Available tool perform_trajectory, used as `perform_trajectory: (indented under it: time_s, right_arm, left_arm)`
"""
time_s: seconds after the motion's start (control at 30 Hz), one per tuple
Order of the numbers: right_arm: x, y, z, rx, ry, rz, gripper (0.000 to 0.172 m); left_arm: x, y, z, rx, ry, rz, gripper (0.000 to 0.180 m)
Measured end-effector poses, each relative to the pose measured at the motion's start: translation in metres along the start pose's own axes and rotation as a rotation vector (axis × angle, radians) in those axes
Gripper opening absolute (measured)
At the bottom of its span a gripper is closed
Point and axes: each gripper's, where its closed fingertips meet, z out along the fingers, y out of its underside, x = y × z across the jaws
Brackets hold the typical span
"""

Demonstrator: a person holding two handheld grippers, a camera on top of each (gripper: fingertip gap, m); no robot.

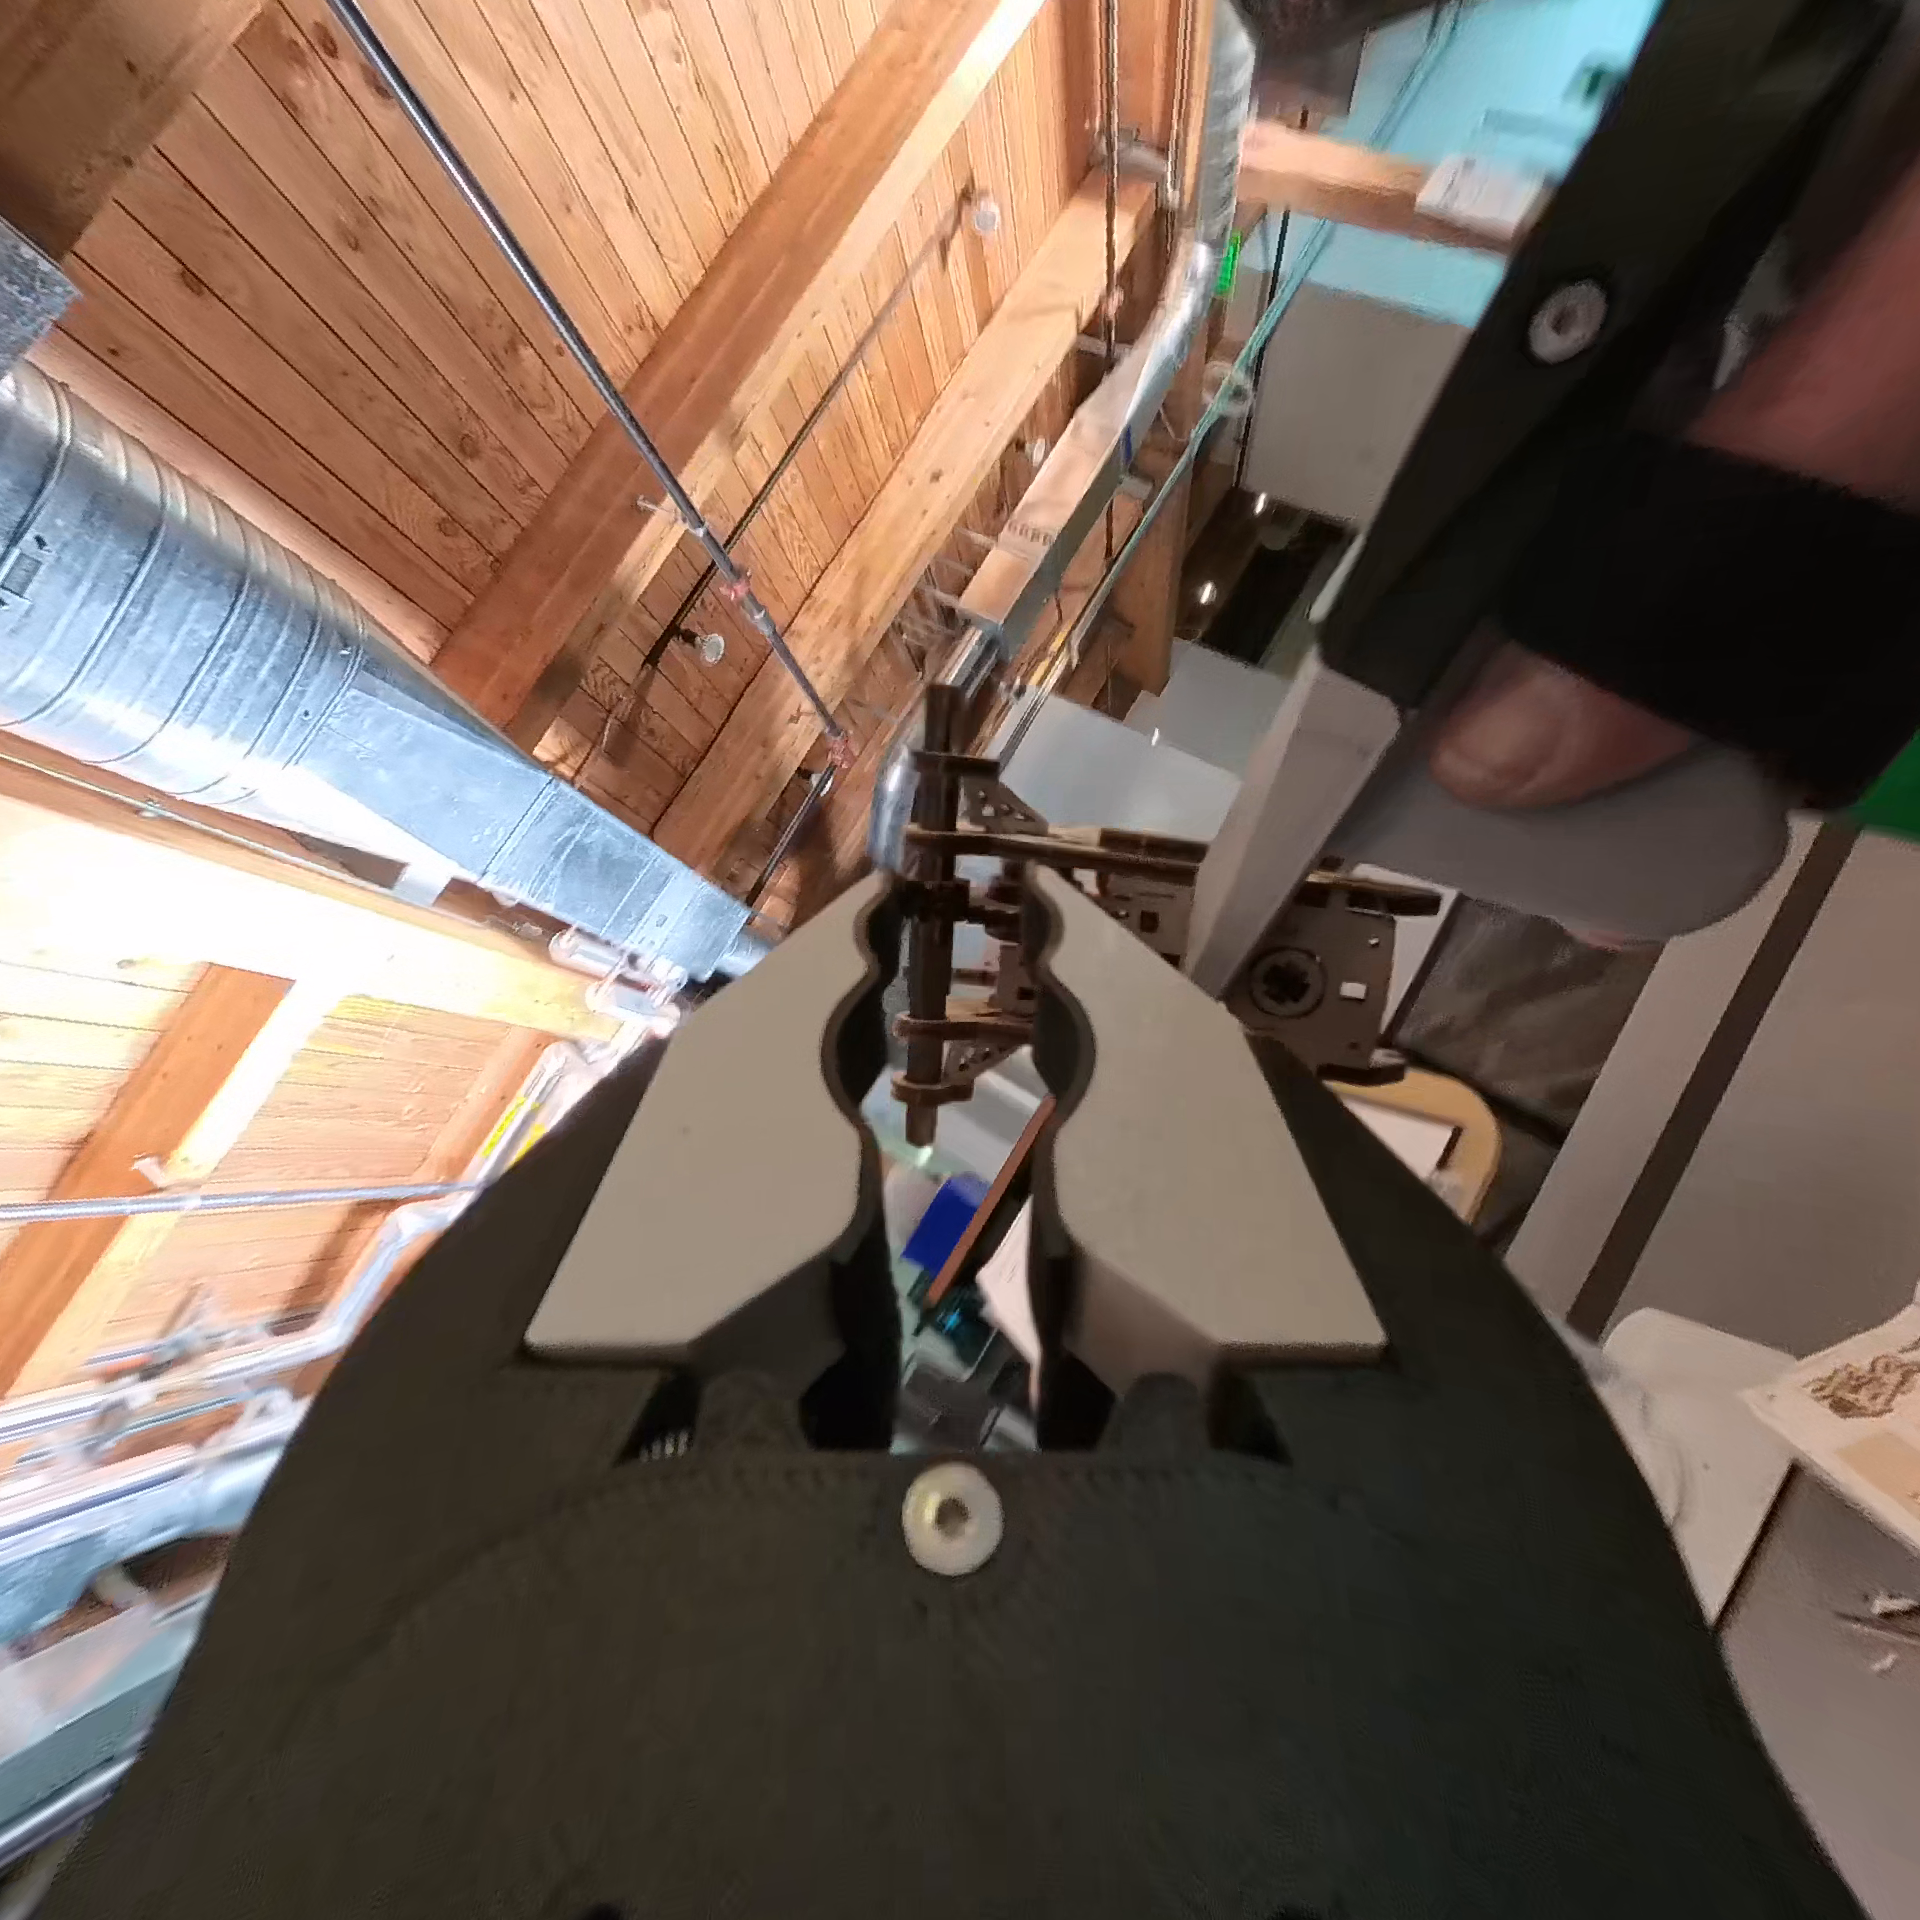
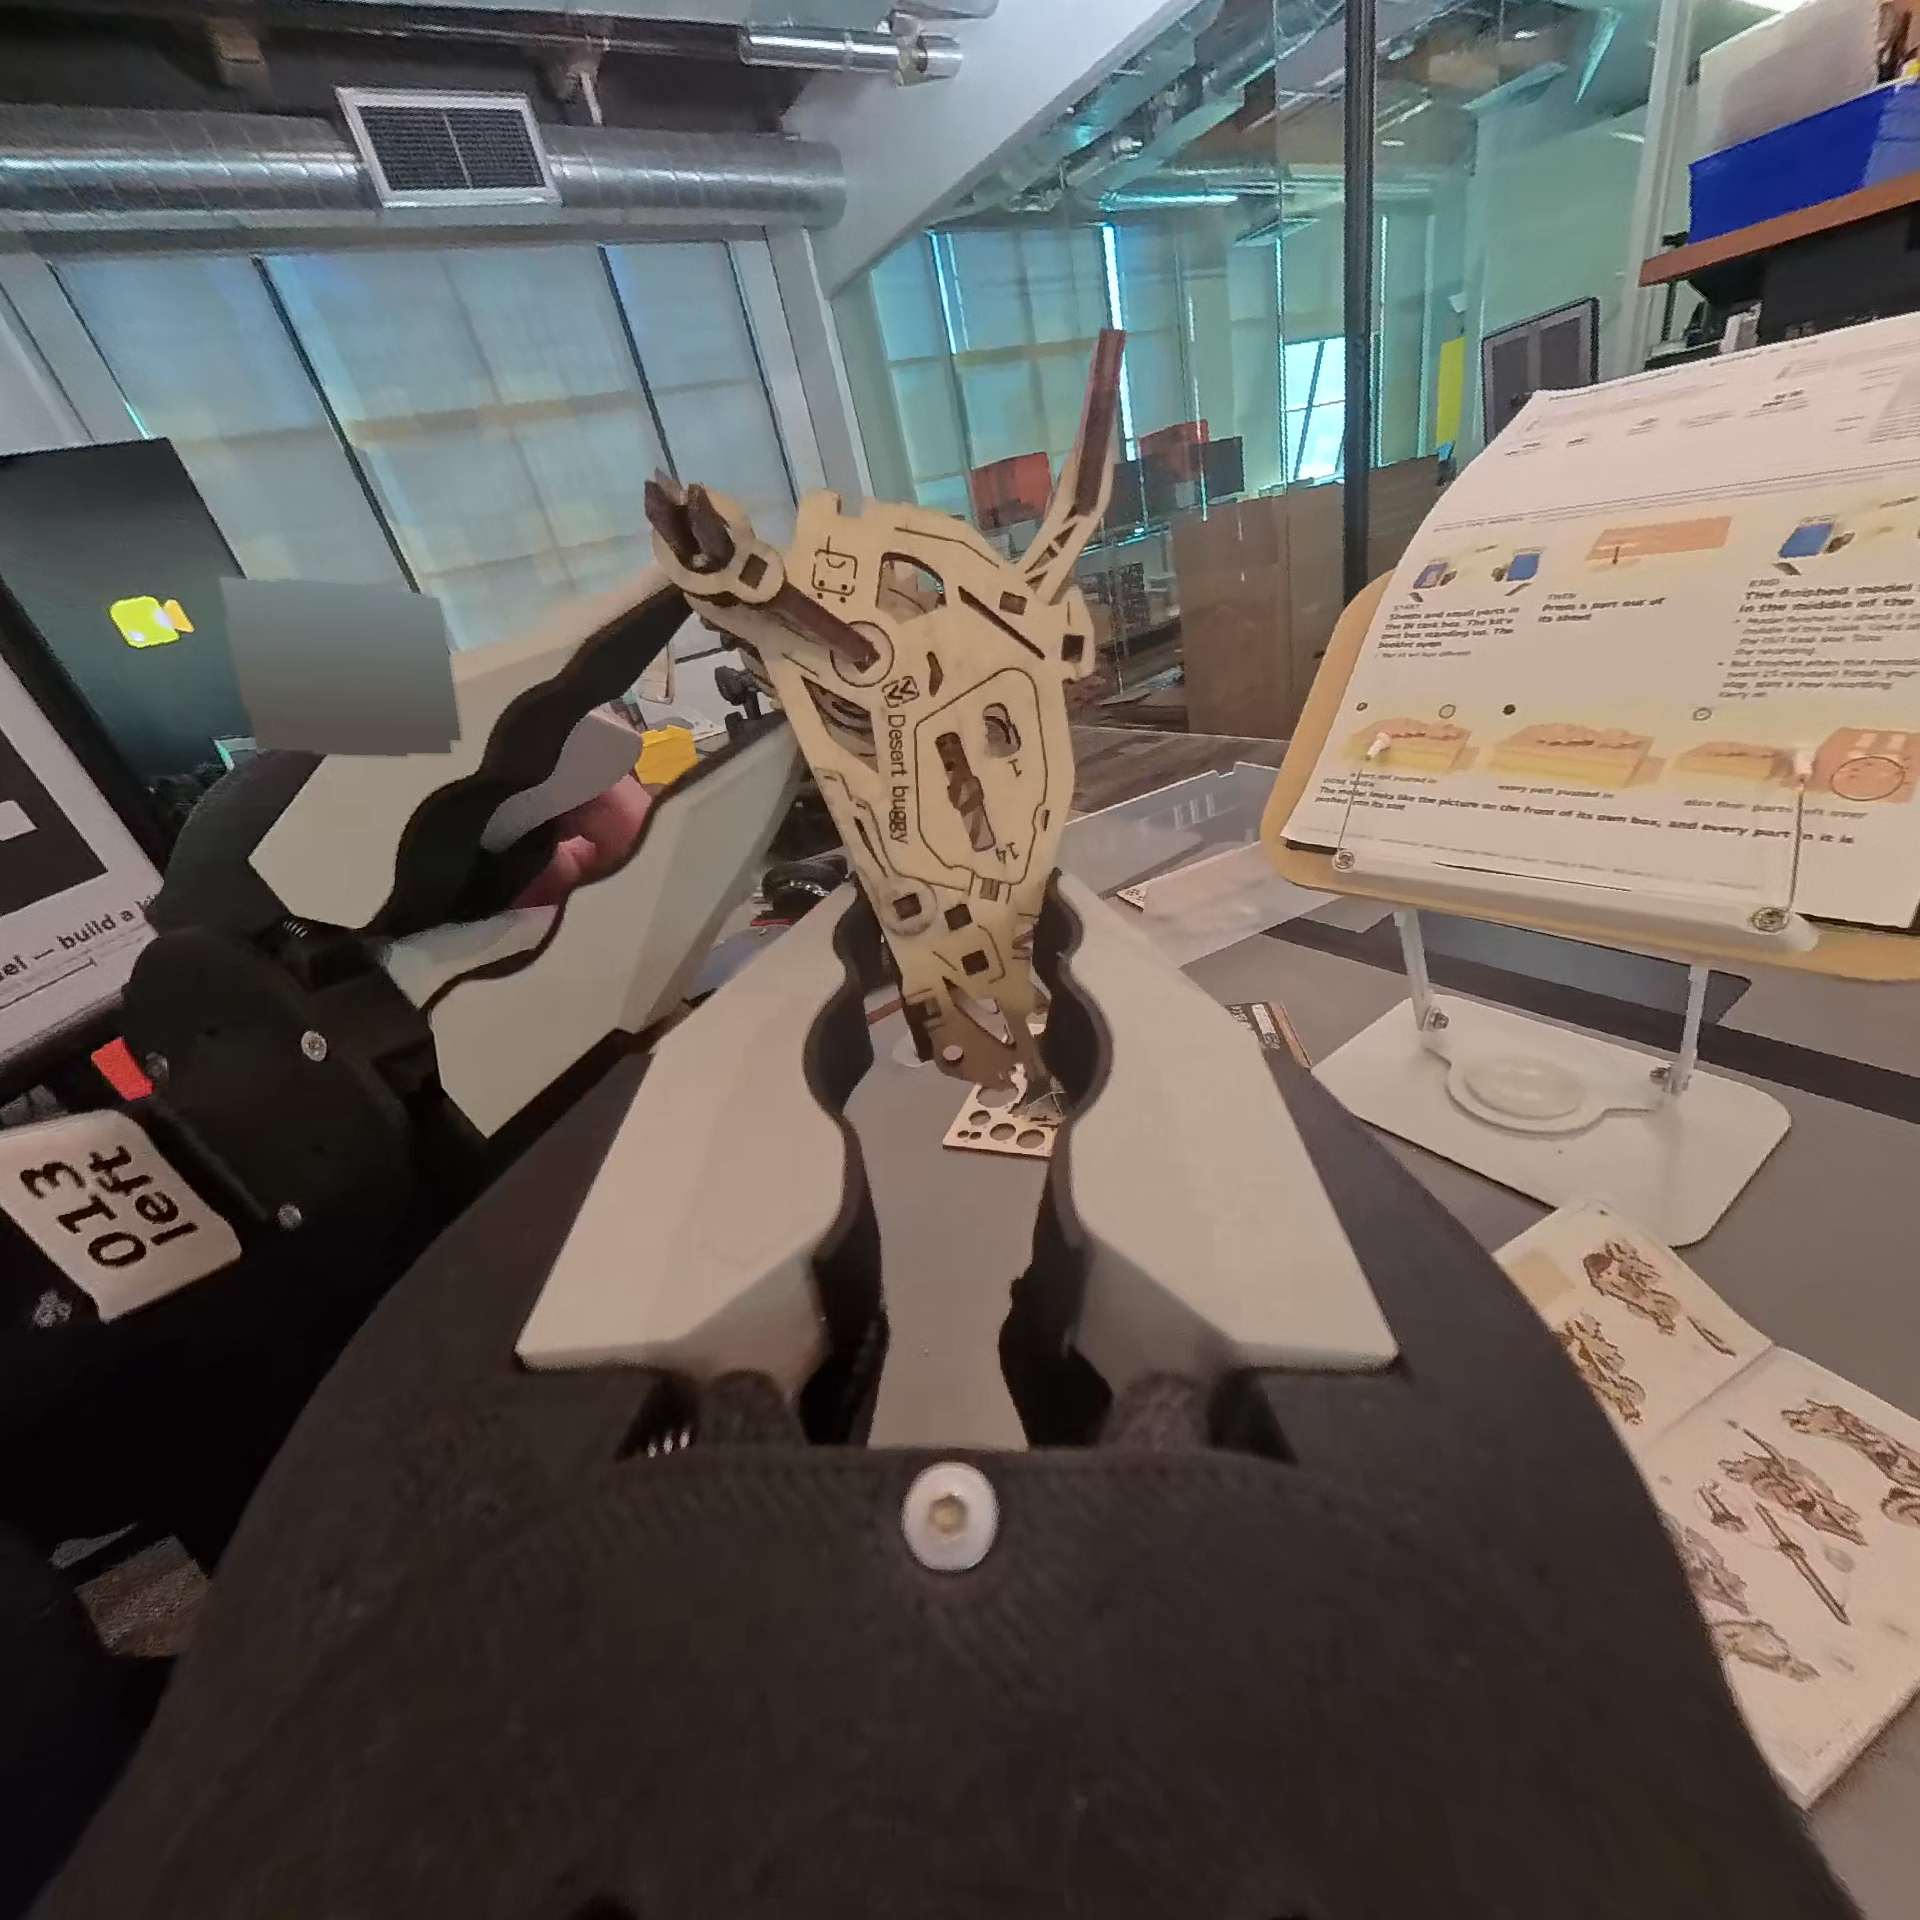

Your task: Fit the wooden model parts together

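My right gripper (image 2: pixel 961 914) is shut on the lower tip of a pale wooden model body plate (image 2: pixel 935 707) and holds it upright above the grey table (image 2: pixel 1403 1174). A dark axle (image 2: pixel 821 623) passes through the plate's upper left. My left gripper (image 1: pixel 961 894) points up toward the ceiling. It is shut on the axle (image 1: pixel 928 997) and the small brackets on it. It also shows in the right wrist view (image 2: pixel 717 665), reaching in from the left behind the plate. In the left wrist view, the right gripper's grey finger (image 1: pixel 1299 810) and a hand show at the upper right.
A stand with an instruction sheet (image 2: pixel 1621 665) is on the right and an open booklet (image 2: pixel 1714 1455) lies in front of it. A small punched wooden sheet (image 2: pixel 1003 1127) lies on the table under the model. A clear bin (image 2: pixel 1174 821) stands behind. Across from one pair of fingers to the other is roughly 6 cm.
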Motion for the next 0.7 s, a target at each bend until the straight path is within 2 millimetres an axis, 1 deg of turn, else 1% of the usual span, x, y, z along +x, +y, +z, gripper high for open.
perform_trajectory:
  time_s: [0.03,0.1,0.13,0.2,0.23,0.3,0.47,0.53,0.6,0.7]
  right_arm:
    - [0.000,-0.002,-0.001,0.012,-0.010,0.010,0.027]
    - [0.003,-0.006,-0.003,0.027,-0.024,0.018,0.027]
    - [0.003,-0.007,-0.004,0.023,-0.029,-0.001,0.027]
    - [0.000,-0.009,-0.005,0.008,-0.050,-0.021,0.027]
    - [-0.001,-0.008,-0.005,-0.001,-0.056,-0.031,0.027]
    - [-0.004,-0.008,-0.004,-0.014,-0.059,-0.059,0.027]
    - [-0.013,-0.007,0.000,-0.036,-0.079,-0.107,0.027]
    - [-0.016,-0.008,0.000,-0.039,-0.087,-0.135,0.027]
    - [-0.020,-0.009,0.000,-0.035,-0.107,-0.146,0.027]
    - [-0.024,-0.010,0.000,-0.032,-0.143,-0.144,0.027]
  left_arm:
    - [-0.001,-0.005,-0.003,0.047,0.024,-0.037,0.016]
    - [-0.008,-0.013,-0.009,0.104,0.039,-0.092,0.021]
    - [-0.011,-0.012,-0.009,0.112,0.052,-0.121,0.024]
    - [-0.015,-0.005,-0.007,0.092,0.092,-0.160,0.037]
    - [-0.011,-0.004,-0.006,0.091,0.134,-0.136,0.042]
    - [-0.007,0.005,-0.002,0.036,0.169,-0.089,0.047]
    - [-0.010,0.005,-0.006,0.051,0.200,-0.071,0.043]
    - [-0.011,0.004,-0.008,0.049,0.227,-0.089,0.041]
    - [-0.010,0.002,-0.011,0.061,0.262,-0.100,0.029]
    - [-0.011,0.001,-0.014,0.057,0.299,-0.128,0.029]
